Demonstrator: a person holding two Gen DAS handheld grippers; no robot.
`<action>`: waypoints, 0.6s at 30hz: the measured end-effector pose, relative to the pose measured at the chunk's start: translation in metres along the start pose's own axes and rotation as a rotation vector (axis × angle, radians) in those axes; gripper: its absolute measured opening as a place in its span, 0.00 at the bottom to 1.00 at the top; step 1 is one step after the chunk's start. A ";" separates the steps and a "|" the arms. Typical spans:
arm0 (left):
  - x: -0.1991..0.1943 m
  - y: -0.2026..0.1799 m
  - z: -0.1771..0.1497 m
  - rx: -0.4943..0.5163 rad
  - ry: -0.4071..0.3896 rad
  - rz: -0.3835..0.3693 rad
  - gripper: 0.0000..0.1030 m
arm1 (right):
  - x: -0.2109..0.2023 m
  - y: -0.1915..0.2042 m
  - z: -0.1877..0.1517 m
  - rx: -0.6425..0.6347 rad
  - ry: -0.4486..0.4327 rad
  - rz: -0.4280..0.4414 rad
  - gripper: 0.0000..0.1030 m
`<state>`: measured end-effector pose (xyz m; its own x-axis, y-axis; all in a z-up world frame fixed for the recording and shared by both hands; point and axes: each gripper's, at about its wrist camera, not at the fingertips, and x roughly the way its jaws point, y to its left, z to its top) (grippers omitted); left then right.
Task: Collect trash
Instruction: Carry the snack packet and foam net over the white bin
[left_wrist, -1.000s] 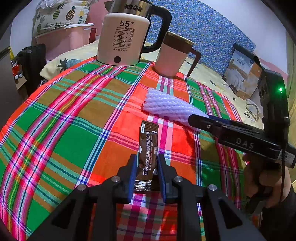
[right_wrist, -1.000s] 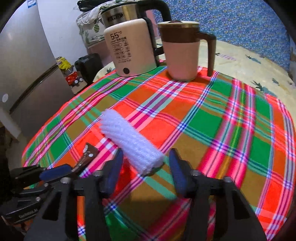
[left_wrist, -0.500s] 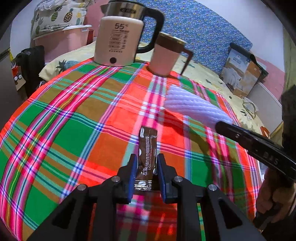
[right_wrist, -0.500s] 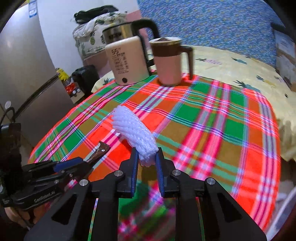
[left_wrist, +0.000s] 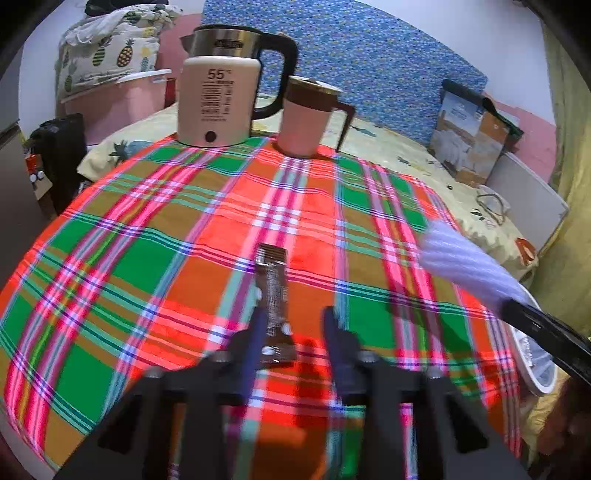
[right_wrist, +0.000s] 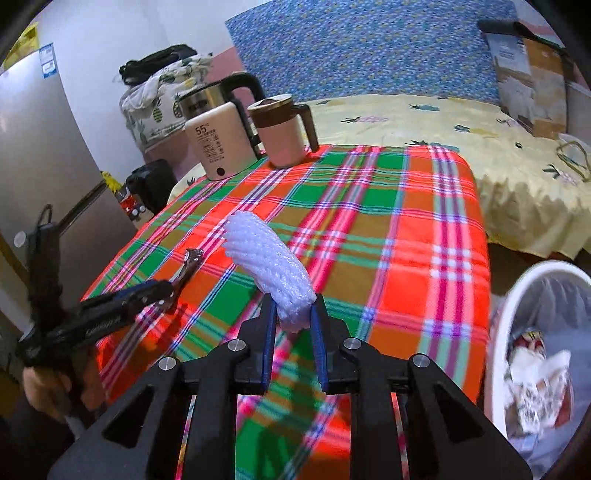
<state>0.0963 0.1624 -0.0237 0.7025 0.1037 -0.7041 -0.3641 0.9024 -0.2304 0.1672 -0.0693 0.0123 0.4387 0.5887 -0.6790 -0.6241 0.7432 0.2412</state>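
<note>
My left gripper (left_wrist: 293, 323) has its jaws apart; the brown coffee sachet (left_wrist: 274, 295) stands up against the left finger, above the plaid tablecloth (left_wrist: 147, 258). In the right wrist view the sachet (right_wrist: 186, 267) sticks out of the left gripper (right_wrist: 168, 291). My right gripper (right_wrist: 293, 314) is shut on the white foam net sleeve (right_wrist: 269, 264) and holds it lifted above the table; the sleeve also shows at the right of the left wrist view (left_wrist: 465, 264). A white trash bin (right_wrist: 517, 295) with rubbish in it stands right of the table.
A cream kettle (left_wrist: 218, 99) and a pink mug with a brown lid (left_wrist: 306, 118) stand at the table's far edge. A bed with a yellow cover (right_wrist: 443, 122) lies behind. A grey fridge (right_wrist: 33, 166) stands at the left.
My left gripper's jaws have opened wider around the sachet. My right gripper has lifted the foam sleeve and carried it right, toward the table's edge and the bin.
</note>
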 end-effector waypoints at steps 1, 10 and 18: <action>0.004 0.002 0.001 0.000 0.004 0.006 0.40 | -0.002 0.000 -0.001 0.003 -0.002 0.000 0.20; 0.023 -0.006 -0.008 0.069 0.064 0.101 0.27 | -0.022 -0.012 -0.014 0.045 -0.035 -0.019 0.20; 0.010 -0.017 -0.016 0.080 0.069 0.035 0.27 | -0.040 -0.018 -0.024 0.077 -0.071 -0.035 0.20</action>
<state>0.0995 0.1409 -0.0379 0.6454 0.1087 -0.7561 -0.3356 0.9295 -0.1528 0.1457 -0.1137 0.0186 0.5058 0.5814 -0.6373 -0.5577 0.7840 0.2727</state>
